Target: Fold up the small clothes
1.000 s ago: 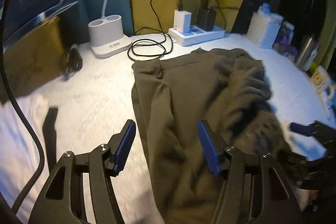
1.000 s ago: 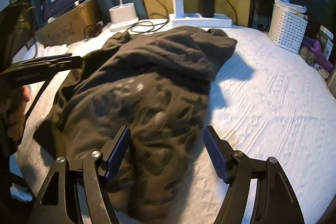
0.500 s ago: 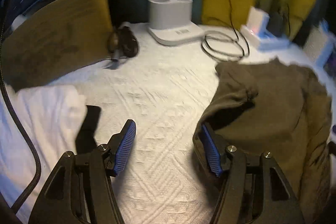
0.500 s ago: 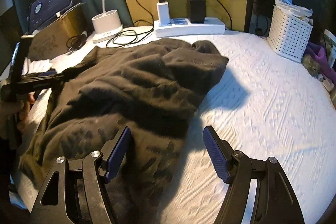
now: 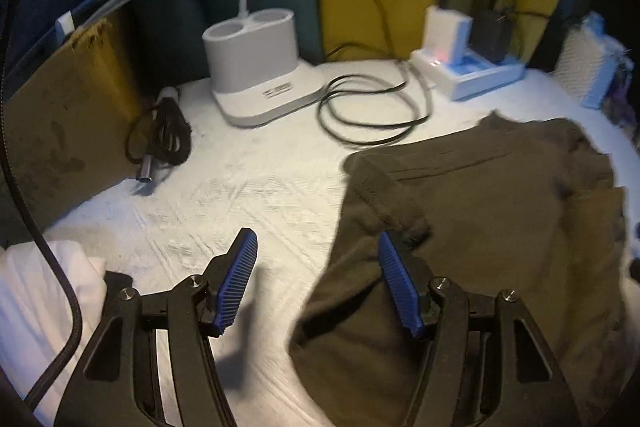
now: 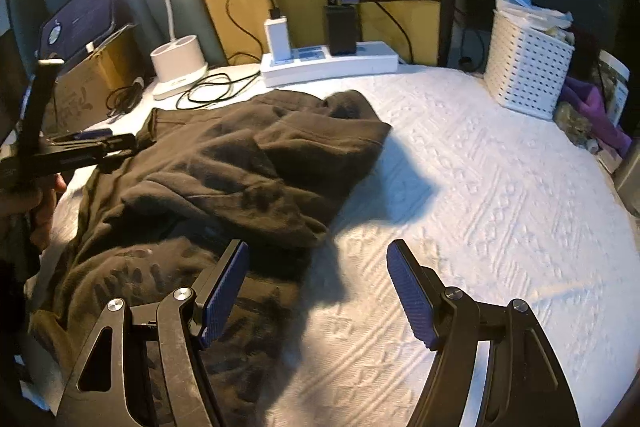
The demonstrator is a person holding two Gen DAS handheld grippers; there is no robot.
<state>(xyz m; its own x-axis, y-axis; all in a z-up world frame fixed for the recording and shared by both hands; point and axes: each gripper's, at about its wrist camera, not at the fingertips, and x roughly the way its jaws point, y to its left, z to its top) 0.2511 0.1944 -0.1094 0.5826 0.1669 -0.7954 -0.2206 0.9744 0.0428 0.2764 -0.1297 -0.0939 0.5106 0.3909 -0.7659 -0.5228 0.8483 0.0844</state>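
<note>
A dark olive-brown garment (image 6: 240,167) lies crumpled on the white bedspread (image 6: 480,187), its upper part folded over in loose layers. In the left wrist view the garment (image 5: 480,211) fills the right half. My left gripper (image 5: 318,285) is open with nothing between its pads; the right pad hangs over the garment's left edge and the left pad over bare bedspread. My right gripper (image 6: 318,295) is open and holds nothing; it straddles the garment's near right edge. The left gripper (image 6: 112,141) also shows in the right wrist view, held by a hand (image 6: 36,203) at the garment's far left corner.
Along the back stand a white lamp base (image 5: 256,59), a coiled black cable (image 5: 372,111) and a power strip with chargers (image 6: 328,63). A white basket (image 6: 528,67) sits at the back right, a cardboard box (image 5: 60,131) at the left, white cloth (image 5: 36,291) near left.
My left gripper has swung left, from above the garment's middle to its left edge. My right gripper has shifted right, so bare bedspread now lies under its right finger.
</note>
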